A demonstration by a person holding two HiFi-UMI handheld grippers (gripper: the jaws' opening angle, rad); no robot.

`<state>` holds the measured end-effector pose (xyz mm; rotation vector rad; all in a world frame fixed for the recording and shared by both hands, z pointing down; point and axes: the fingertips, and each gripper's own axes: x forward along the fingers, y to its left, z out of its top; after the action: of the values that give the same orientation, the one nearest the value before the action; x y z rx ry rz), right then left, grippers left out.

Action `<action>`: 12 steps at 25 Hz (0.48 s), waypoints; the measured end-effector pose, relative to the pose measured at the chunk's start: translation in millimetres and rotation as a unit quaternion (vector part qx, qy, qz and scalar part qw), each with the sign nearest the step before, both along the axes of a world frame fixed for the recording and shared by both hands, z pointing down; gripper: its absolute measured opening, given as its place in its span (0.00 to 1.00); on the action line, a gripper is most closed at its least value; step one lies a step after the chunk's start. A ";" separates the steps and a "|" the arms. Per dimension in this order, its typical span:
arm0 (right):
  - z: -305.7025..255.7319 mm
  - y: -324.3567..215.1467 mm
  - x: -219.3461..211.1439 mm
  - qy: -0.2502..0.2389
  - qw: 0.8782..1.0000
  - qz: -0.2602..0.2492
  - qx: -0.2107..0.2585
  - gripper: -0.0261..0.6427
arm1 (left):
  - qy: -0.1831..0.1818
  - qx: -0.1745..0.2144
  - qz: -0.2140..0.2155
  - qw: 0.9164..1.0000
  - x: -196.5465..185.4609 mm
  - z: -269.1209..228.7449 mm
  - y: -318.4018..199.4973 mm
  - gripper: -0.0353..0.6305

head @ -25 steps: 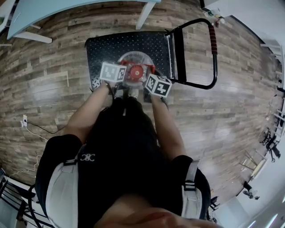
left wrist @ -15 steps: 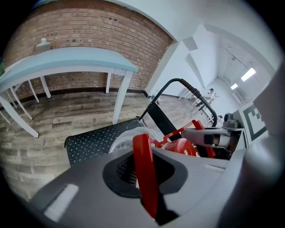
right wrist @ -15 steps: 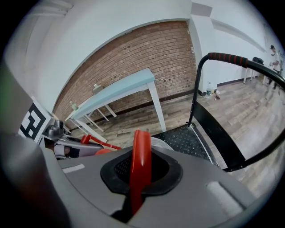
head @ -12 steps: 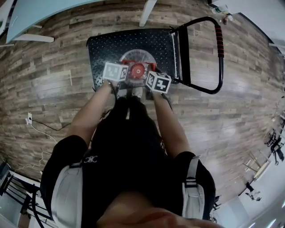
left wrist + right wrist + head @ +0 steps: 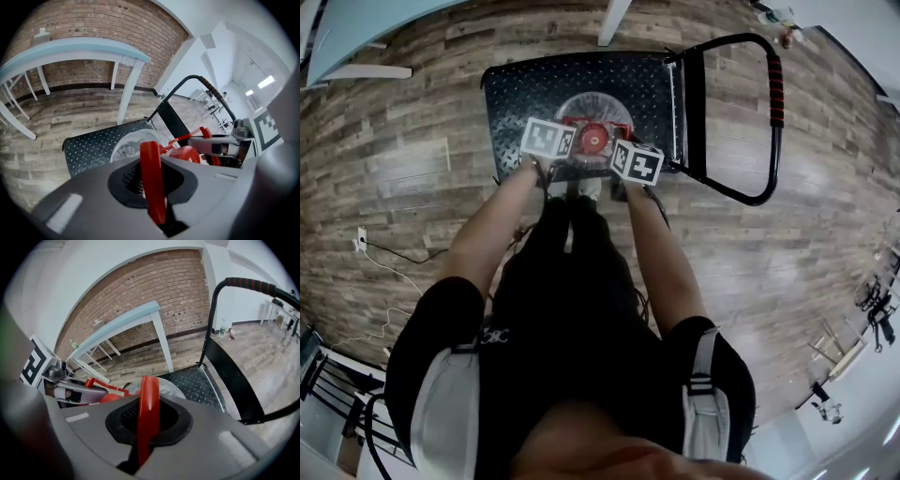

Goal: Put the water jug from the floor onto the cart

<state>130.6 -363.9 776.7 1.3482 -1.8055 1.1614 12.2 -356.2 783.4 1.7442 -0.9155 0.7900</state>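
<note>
The clear water jug (image 5: 592, 111) with a red cap (image 5: 593, 139) is upright over the black studded cart deck (image 5: 520, 89), near its front edge. Whether it rests on the deck I cannot tell. My left gripper (image 5: 570, 142) holds one side of the jug's red handle (image 5: 151, 173). Its jaws have just been opening slightly, with the red strip still between them. My right gripper (image 5: 617, 152) is shut on the other side of the handle (image 5: 147, 404). The jug's clear shoulder (image 5: 131, 143) shows beyond the left gripper (image 5: 152, 180), and likewise (image 5: 166, 384) beyond the right gripper (image 5: 146, 416).
The cart's black push bar with a red grip (image 5: 774, 94) rises at the right. A light blue table with white legs (image 5: 356, 28) stands behind the cart in front of a brick wall (image 5: 93, 23). A thin cable (image 5: 389, 272) lies on the wooden floor at the left.
Both grippers have sunk with the jug toward the cart deck. Both still hold the red handle.
</note>
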 end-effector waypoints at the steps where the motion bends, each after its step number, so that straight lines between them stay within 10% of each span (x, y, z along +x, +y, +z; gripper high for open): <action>1: 2.9 -1.1 0.2 0.002 1.000 -0.002 -0.002 0.07 | -0.002 -0.001 0.001 1.000 0.1 3.1 -1.3 0.10; 12: 15.0 -30.9 -5.3 0.002 1.000 -0.027 0.015 0.08 | -0.015 0.004 -0.001 1.000 -5.2 21.4 -24.6 0.10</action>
<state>125.4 -394.8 791.7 1.3095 -1.8519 1.1074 7.0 -380.7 804.7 1.7420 -0.9412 0.8133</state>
